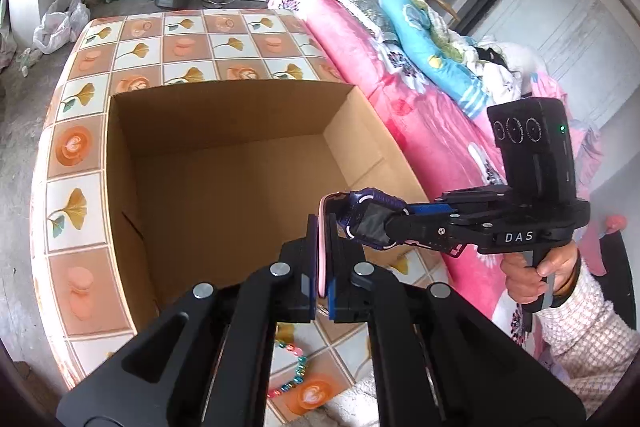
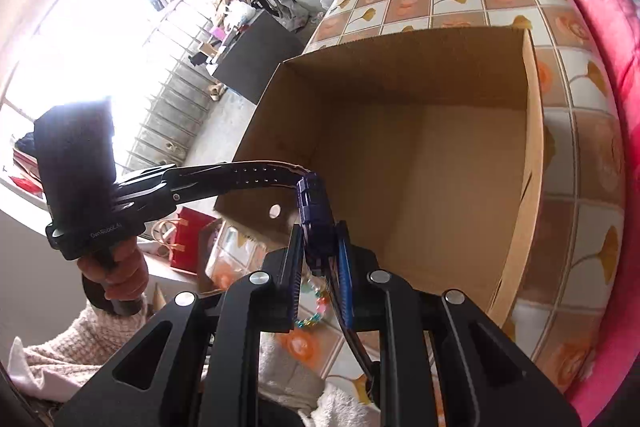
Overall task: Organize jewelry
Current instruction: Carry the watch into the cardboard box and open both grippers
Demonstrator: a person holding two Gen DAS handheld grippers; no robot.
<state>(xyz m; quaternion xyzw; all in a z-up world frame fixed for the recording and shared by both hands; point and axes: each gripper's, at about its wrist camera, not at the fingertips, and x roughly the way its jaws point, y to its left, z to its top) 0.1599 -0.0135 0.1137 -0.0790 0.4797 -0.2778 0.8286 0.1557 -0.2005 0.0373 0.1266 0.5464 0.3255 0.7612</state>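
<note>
Both sets of jaws are clamped on the same thing: your left gripper (image 1: 322,269) has its jaws pressed together on the pink-lined strap of a dark blue wristwatch (image 1: 366,223), and your right gripper (image 2: 320,263) pinches the watch's case between its pads, with the other strap end trailing down between its fingers. In the left wrist view the right gripper (image 1: 368,227) reaches in from the right side, your right hand (image 1: 536,269) wrapped round its handle, a pale knitted sleeve (image 1: 592,331) behind it. In the right wrist view the left gripper (image 2: 224,175) comes in from the left with the perforated strap running out of its tips, your left hand (image 2: 116,271) below it. So the watch hangs in the air between the two tools, just above the near rim of an open cardboard box (image 1: 224,163), not inside it. That box stands on a table covered with a flower-and-leaf patterned cloth (image 1: 160,47). On the cloth on the near side of the box lies a string of coloured beads (image 1: 294,367), also visible under the right gripper (image 2: 316,307). A pink quilt (image 1: 420,115) lies on the bed just beside the table.
</note>
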